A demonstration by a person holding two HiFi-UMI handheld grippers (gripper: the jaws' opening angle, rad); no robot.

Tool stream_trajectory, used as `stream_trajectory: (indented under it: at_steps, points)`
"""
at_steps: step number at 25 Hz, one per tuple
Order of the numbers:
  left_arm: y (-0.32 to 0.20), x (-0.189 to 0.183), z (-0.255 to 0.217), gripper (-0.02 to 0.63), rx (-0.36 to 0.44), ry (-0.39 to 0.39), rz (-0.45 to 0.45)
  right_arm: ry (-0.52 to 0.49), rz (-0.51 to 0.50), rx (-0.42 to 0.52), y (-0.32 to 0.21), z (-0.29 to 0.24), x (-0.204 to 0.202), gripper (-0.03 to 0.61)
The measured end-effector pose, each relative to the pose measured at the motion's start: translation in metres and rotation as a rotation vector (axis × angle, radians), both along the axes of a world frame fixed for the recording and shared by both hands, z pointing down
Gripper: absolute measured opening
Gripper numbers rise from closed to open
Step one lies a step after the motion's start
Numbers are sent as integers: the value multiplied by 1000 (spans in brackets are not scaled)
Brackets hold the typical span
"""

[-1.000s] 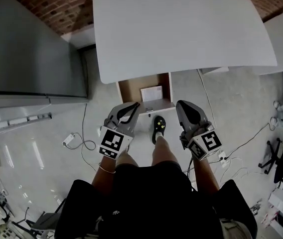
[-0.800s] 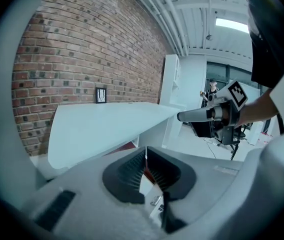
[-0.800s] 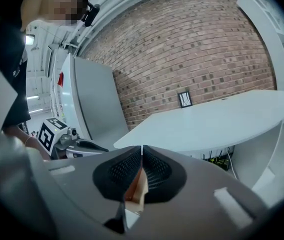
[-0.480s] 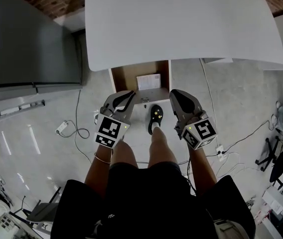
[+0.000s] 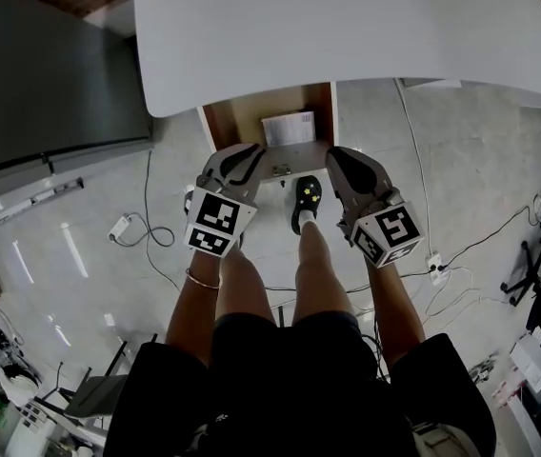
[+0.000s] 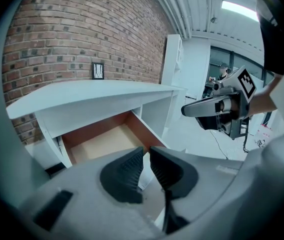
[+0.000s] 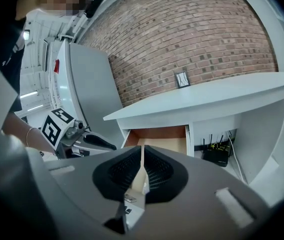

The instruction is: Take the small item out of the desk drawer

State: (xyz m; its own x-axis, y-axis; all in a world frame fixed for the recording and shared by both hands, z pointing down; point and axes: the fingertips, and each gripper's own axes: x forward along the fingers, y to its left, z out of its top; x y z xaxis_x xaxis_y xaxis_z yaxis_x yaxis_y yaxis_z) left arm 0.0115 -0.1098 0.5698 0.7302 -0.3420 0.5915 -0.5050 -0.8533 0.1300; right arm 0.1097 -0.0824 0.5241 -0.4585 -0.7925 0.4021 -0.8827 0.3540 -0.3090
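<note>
Under the white desk a wooden drawer stands pulled out, and a small white item lies inside it. My left gripper hovers just short of the drawer's front left corner. Its jaws are opening with a narrow gap, and nothing is between them. Level with it, my right gripper is at the front right corner, shut and empty. The drawer's bare floor shows past the left jaws. In neither gripper view can I see the item.
A tall grey cabinet stands left of the desk. Cables and a plug lie on the floor at left, more cables at right. The person's shoe is below the drawer front. A black router sits under the desk.
Both grippers have moved forward and now sit close to the drawer front. The head view has shifted, so the desk and drawer lie nearer.
</note>
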Motion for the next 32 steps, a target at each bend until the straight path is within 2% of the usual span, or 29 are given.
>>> stream_trajectory:
  at_steps: [18, 24, 32]
  points:
    - [-30, 20, 74, 61, -53, -112, 6, 7, -64, -35, -21, 46, 2, 18]
    - [-36, 30, 100, 71, -84, -146, 24, 46, -92, -65, -25, 58, 3, 29]
    - [-42, 40, 142, 86, -135, -212, 49, 29, -89, -94, -28, 68, 10, 31]
